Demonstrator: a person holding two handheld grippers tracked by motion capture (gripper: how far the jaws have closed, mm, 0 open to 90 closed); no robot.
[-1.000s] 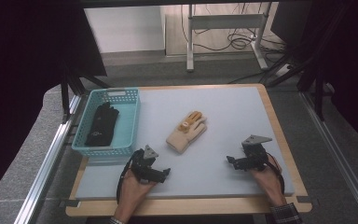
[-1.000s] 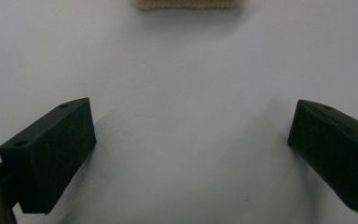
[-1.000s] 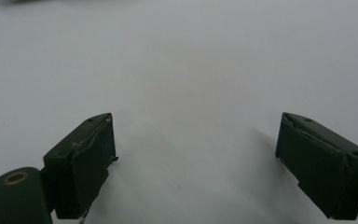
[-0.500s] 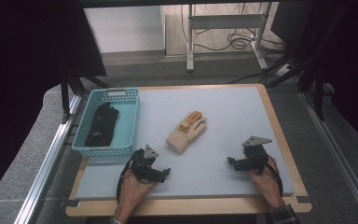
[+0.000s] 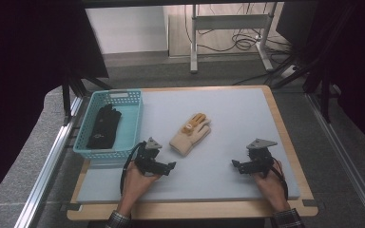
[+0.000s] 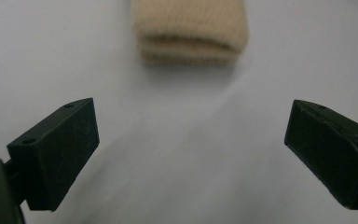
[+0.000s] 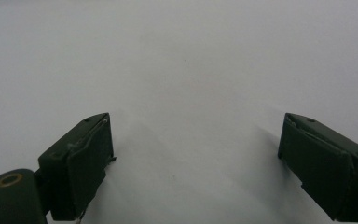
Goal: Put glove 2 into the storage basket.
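grey counter [image 5: 228,123] bearing a beige glove [image 5: 190,134]; left gripper [image 6: 191,154] and right gripper [image 7: 196,163] rest near it, jaws wide apart, holding nothing.

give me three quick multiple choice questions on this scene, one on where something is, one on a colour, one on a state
1. Where is the black glove?
A. in the basket
B. on the mat
C. in a tool

2. What colour is the basket?
A. red
B. teal
C. white

3. How do the left tool's jaws stand?
A. shut on the tan glove
B. shut on nothing
C. open

Answers:
1 A, the high view shows it lying inside the basket.
2 B, its mesh walls are teal.
3 C, the left gripper view shows a wide gap, with the tan glove lying ahead, untouched.
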